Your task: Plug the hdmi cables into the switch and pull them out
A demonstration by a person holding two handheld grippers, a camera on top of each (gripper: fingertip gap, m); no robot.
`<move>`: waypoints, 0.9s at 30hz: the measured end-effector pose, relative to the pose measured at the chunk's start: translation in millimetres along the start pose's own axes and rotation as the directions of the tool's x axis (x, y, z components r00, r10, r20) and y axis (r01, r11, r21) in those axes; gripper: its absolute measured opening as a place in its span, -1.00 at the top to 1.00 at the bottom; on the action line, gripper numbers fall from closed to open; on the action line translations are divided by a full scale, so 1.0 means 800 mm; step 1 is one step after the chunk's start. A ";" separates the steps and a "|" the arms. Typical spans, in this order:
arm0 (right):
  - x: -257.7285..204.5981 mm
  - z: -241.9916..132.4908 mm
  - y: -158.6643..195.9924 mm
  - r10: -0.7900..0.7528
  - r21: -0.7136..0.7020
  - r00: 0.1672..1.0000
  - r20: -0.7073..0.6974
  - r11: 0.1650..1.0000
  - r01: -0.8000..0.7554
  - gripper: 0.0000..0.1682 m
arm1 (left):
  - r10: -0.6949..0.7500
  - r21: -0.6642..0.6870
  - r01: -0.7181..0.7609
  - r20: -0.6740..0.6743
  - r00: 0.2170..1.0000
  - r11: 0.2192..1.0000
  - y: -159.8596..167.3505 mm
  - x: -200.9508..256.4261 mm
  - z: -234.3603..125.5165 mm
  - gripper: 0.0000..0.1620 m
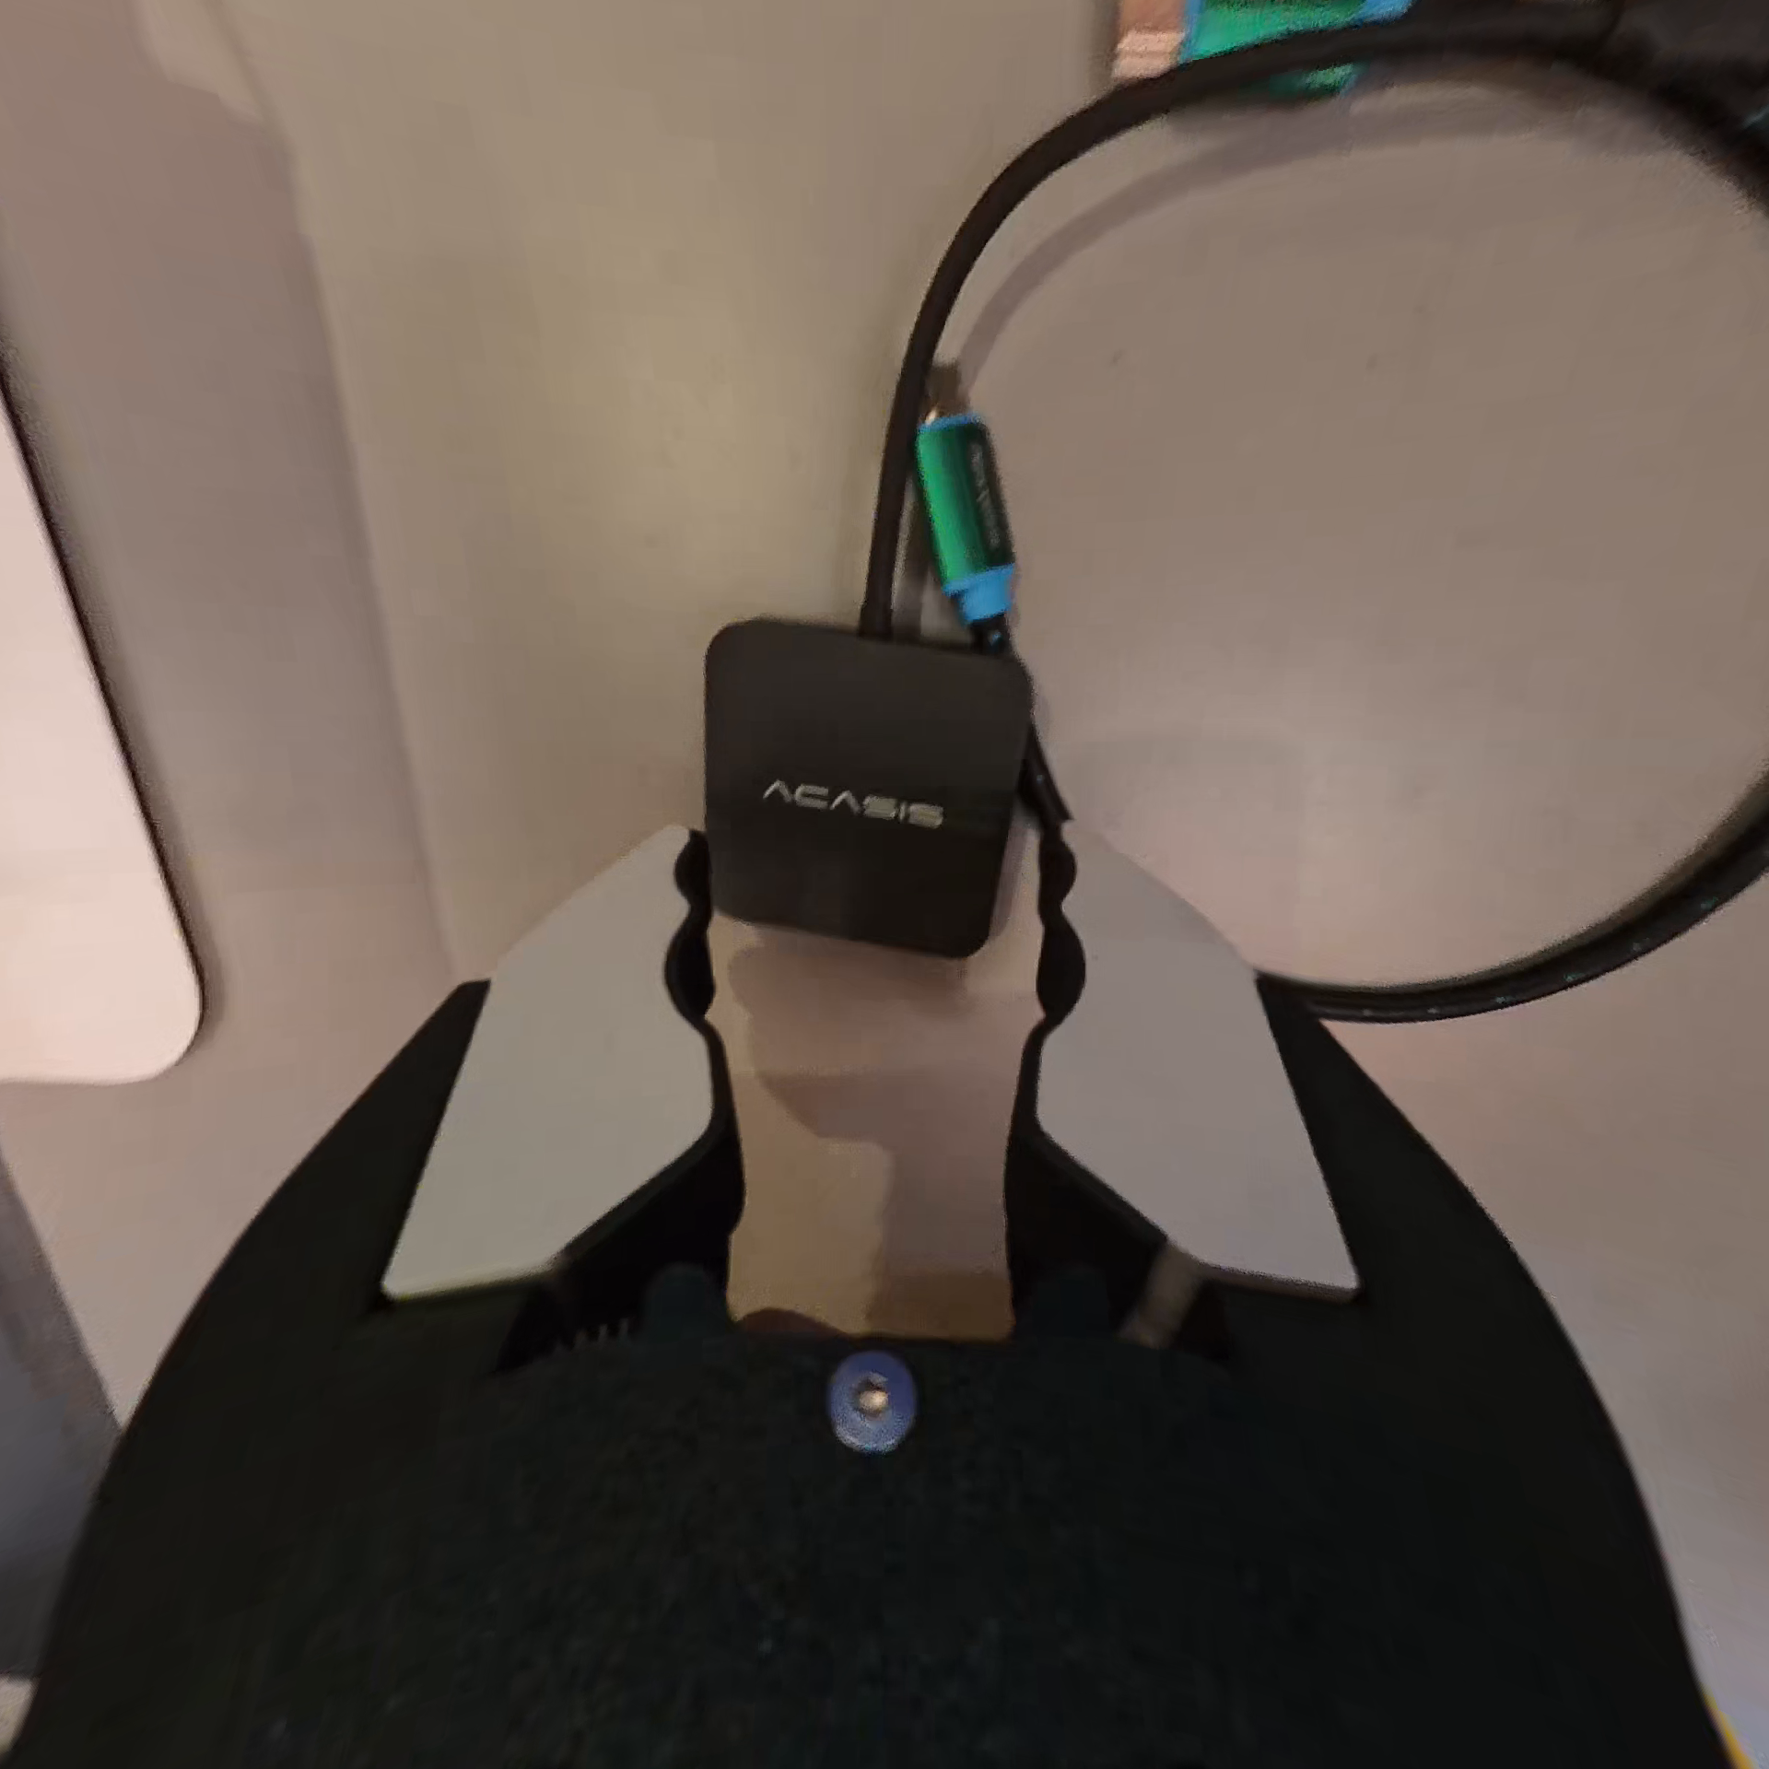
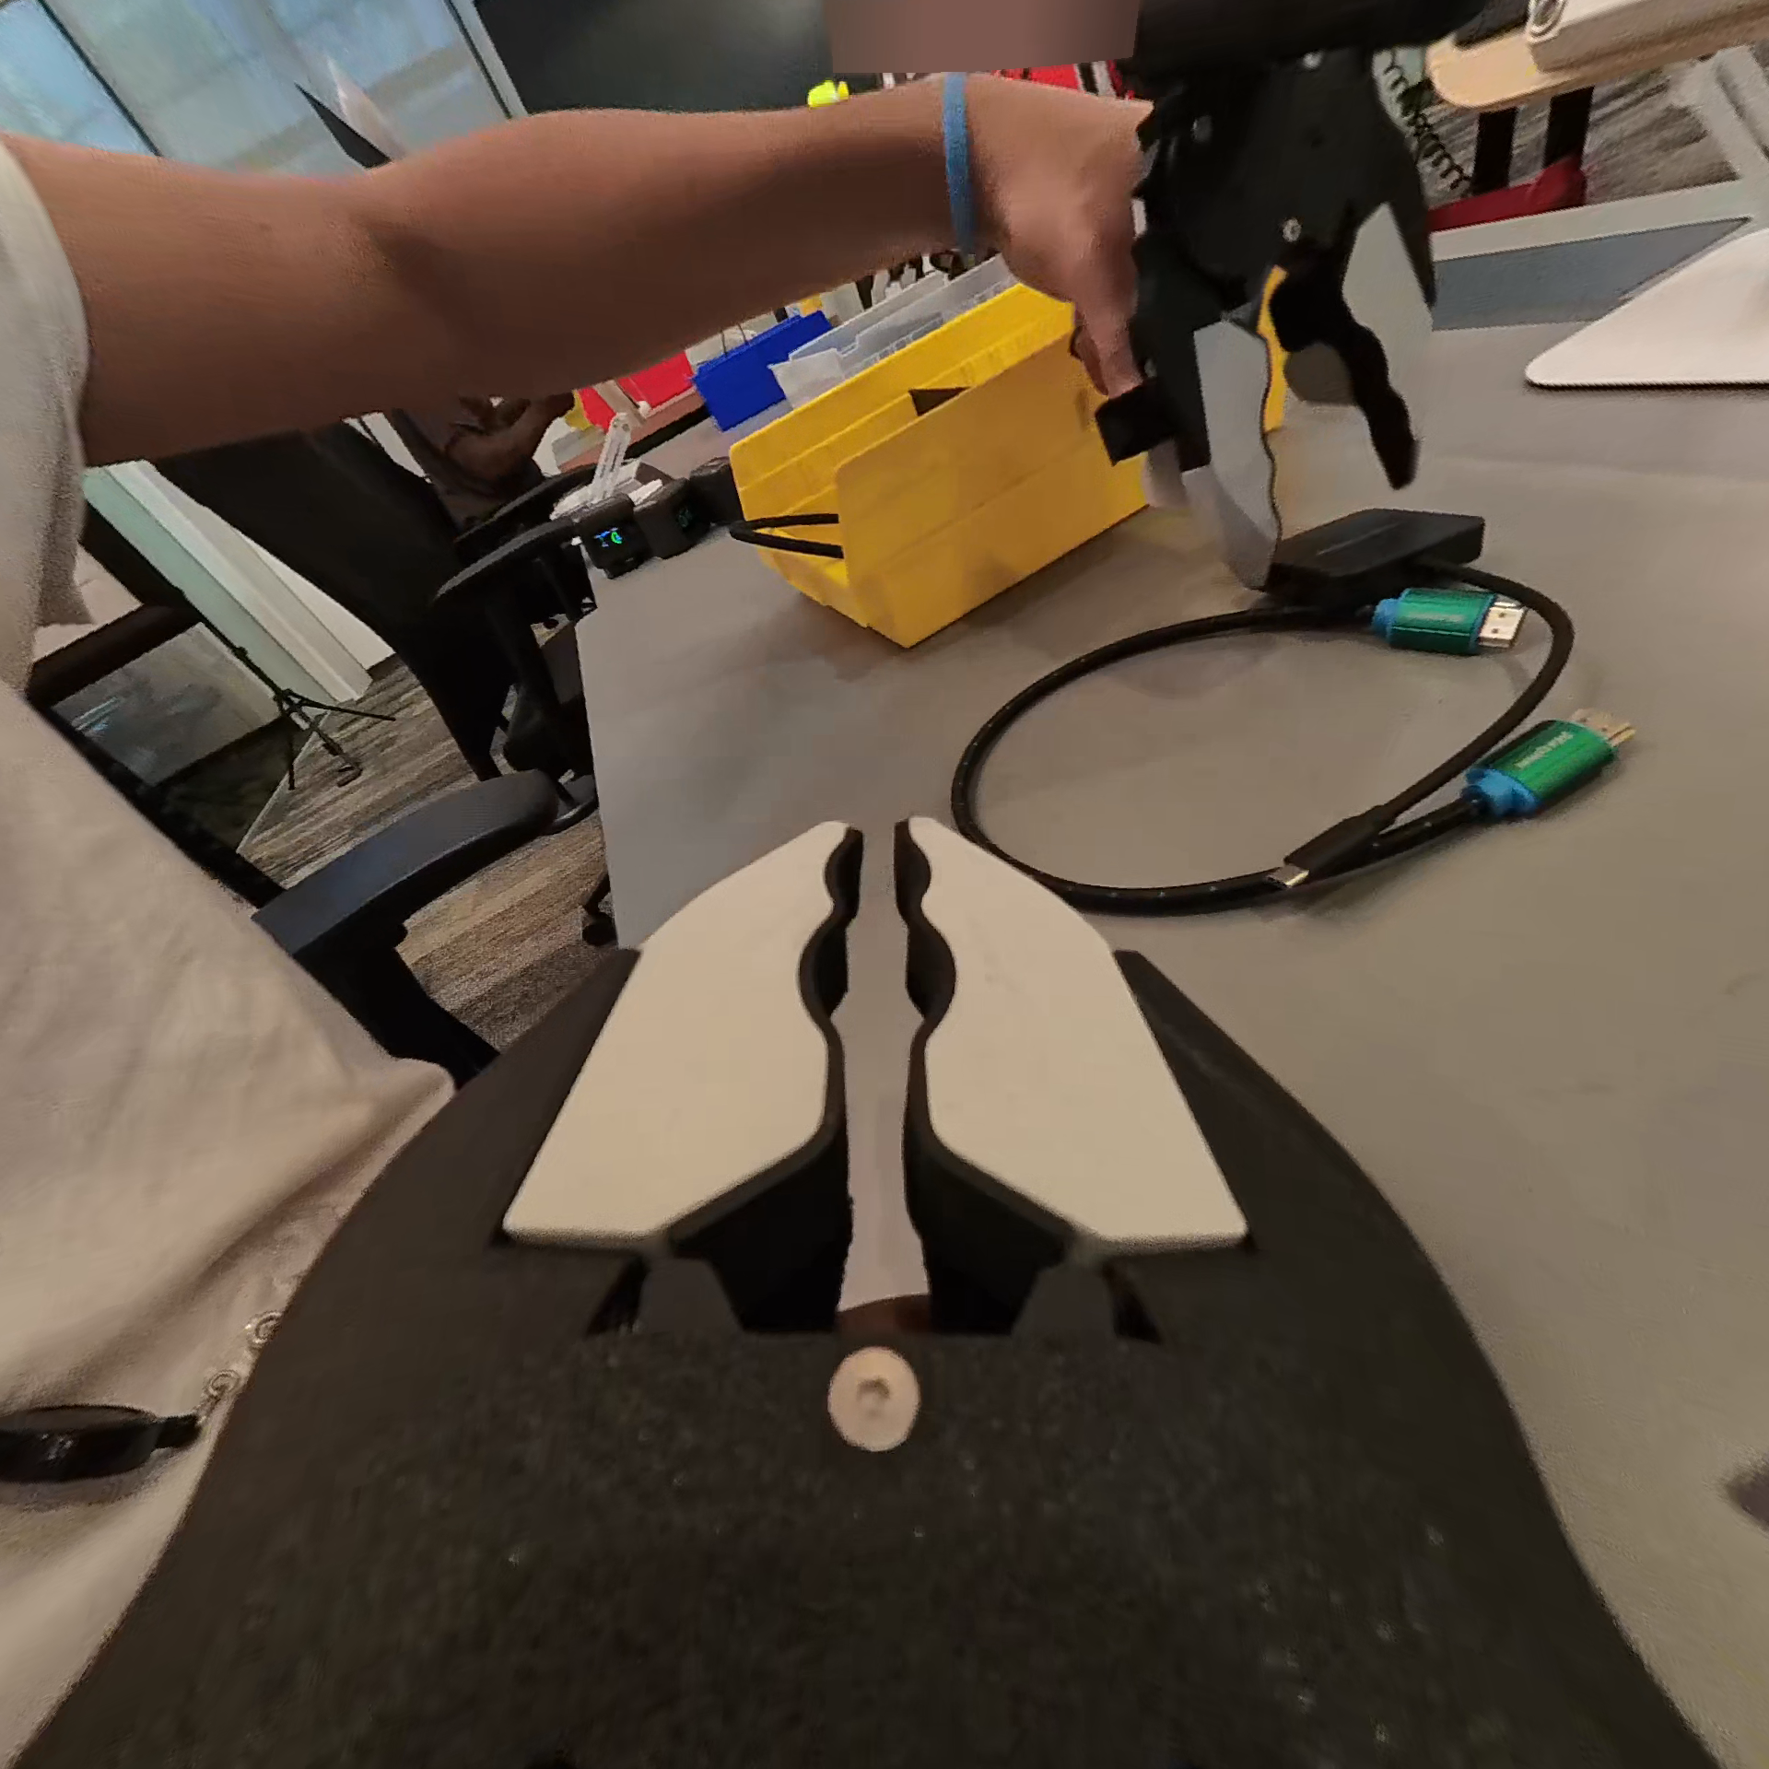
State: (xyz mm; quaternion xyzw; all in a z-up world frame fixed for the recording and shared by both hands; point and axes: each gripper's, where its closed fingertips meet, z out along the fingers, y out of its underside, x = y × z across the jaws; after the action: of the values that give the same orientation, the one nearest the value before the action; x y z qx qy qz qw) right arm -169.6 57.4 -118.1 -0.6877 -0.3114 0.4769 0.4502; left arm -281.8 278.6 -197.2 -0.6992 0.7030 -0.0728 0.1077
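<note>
The black square switch (image 1: 862,785) lies flat on the grey table (image 1: 1388,574). My left gripper (image 1: 869,852) is open, with its fingertips on either side of the switch's near end. From the right wrist view the left gripper (image 2: 1326,517) hangs over the switch (image 2: 1378,541), one fingertip down at its edge. A green HDMI plug (image 1: 962,507) lies unplugged just beyond the switch. In the right wrist view, two green plugs (image 2: 1445,620) (image 2: 1541,766) lie loose on the table, and a black cable (image 2: 1005,727) loops between them. My right gripper (image 2: 879,833) is shut and empty, hovering near the table's left edge.
A yellow bin (image 2: 957,459) stands left of the switch. A white monitor foot (image 2: 1666,335) sits at the far right. A person's arm (image 2: 574,239) reaches across above the table. Black office chairs (image 2: 412,862) stand beyond the left edge. The left gripper's tips are roughly 25 centimetres from the right gripper's.
</note>
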 end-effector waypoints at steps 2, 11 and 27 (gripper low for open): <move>-0.003 0.001 0.000 0.003 0.000 1.000 0.021 1.000 -0.003 0.93 | 0.018 -0.021 -0.018 0.008 1.000 1.000 0.000 -0.003 0.005 0.16; -0.013 0.013 0.001 0.007 -0.015 0.997 0.078 1.000 -0.006 0.92 | -0.011 -0.109 0.006 -0.046 0.999 0.994 0.015 -0.007 0.022 0.16; 0.033 0.080 -0.086 -0.920 -0.387 0.283 -0.270 0.373 0.843 0.51 | -0.288 -0.079 0.278 -0.239 0.927 0.957 -0.044 0.126 -0.117 0.16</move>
State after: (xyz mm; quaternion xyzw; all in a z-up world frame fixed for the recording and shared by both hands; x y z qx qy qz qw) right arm -219.9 128.2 -74.0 -0.5224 -0.5661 -0.0527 0.6355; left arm -271.5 172.8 -103.2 -0.7808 0.6042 -0.1589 -0.0078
